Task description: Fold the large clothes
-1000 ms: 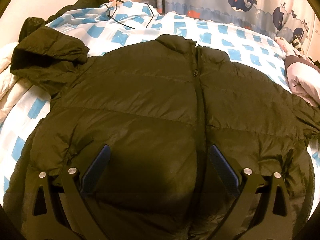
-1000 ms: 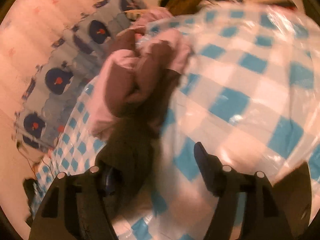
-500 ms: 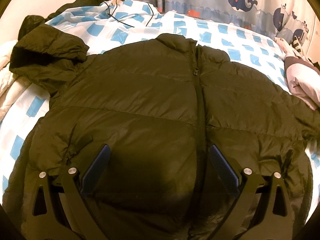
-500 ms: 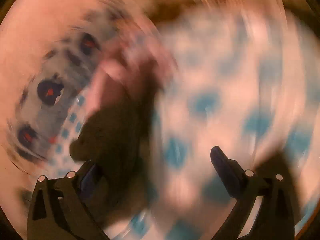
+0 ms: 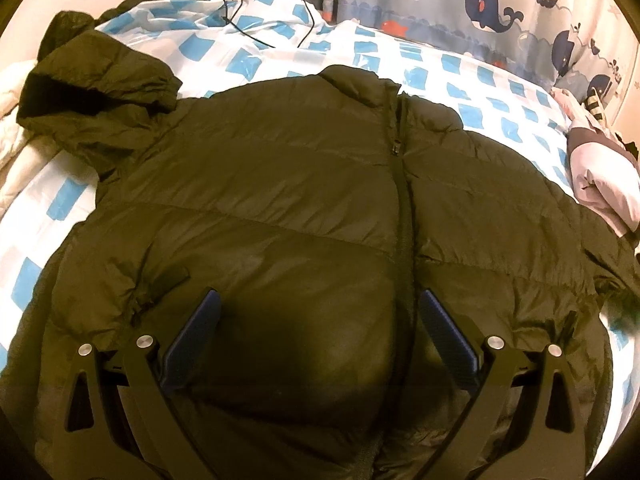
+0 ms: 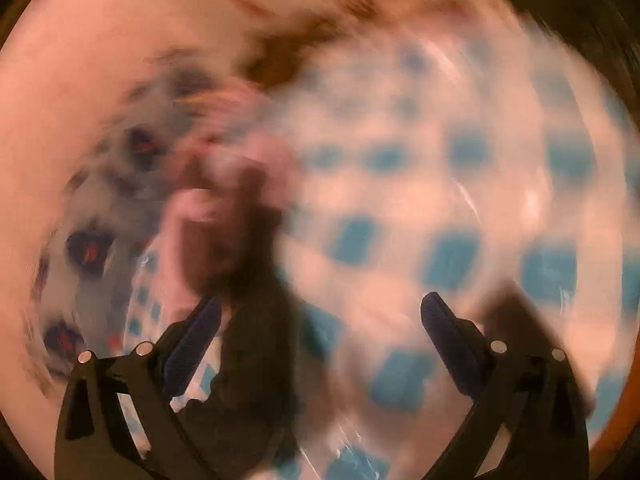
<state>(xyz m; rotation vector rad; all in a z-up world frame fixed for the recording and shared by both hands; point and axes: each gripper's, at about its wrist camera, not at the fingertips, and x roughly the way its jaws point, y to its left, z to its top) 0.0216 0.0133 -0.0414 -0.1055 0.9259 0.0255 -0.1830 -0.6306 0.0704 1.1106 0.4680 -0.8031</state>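
Right claw widened, sleeve released | left claw wide over jacket

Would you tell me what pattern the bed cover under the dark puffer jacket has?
The bed cover is white with blue squares, clearest in the left wrist view.

The dark jacket spreads over most of the bed, leaving bare checked sheet only beyond its collar. A black cable crosses that strip. A pink garment crowds the right edge, the bunched sleeve the left.
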